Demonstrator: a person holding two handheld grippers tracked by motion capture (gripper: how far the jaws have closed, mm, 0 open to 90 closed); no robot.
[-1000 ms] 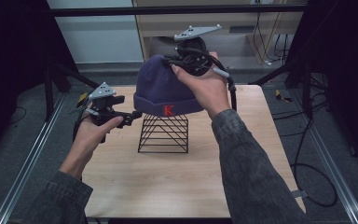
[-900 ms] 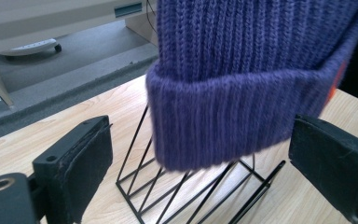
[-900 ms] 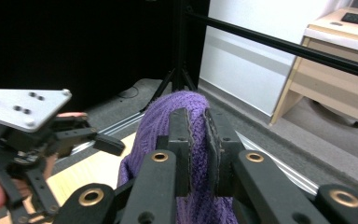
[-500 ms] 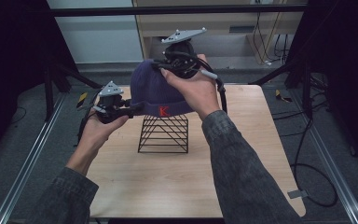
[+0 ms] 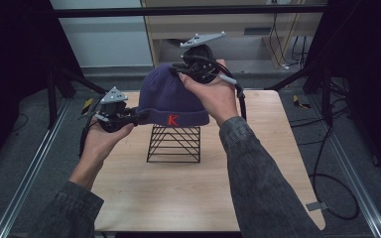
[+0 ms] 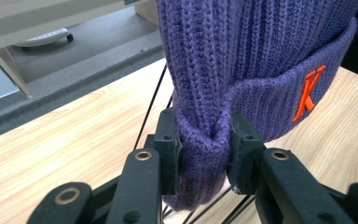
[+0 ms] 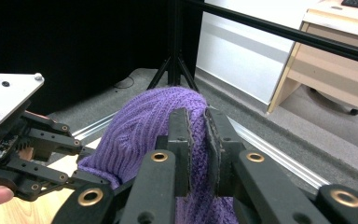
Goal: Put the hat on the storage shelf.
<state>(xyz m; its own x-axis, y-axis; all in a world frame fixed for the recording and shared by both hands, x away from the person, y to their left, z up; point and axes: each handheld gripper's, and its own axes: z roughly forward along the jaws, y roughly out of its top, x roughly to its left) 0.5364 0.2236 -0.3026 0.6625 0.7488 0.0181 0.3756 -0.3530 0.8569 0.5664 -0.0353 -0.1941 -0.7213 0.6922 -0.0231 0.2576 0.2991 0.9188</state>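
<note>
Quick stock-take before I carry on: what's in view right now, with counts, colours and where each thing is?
Knit hat: 1, purple with an orange K on the cuff, held up over the wire stand, gripped on both sides.
Wire stand: 1, black, on the table near its middle, under the hat.
Table: 1, light wood, centre of the high view.
Desk: 1, pale wood, beyond the table.
Cables: several, black, on the grey floor at right.
Left gripper: 1, black, jaws pinching the hat's cuff.
Right gripper: 1, black, jaws pinching the hat's crown.
Hands: 2, grey sleeves, coming in from the bottom.
</note>
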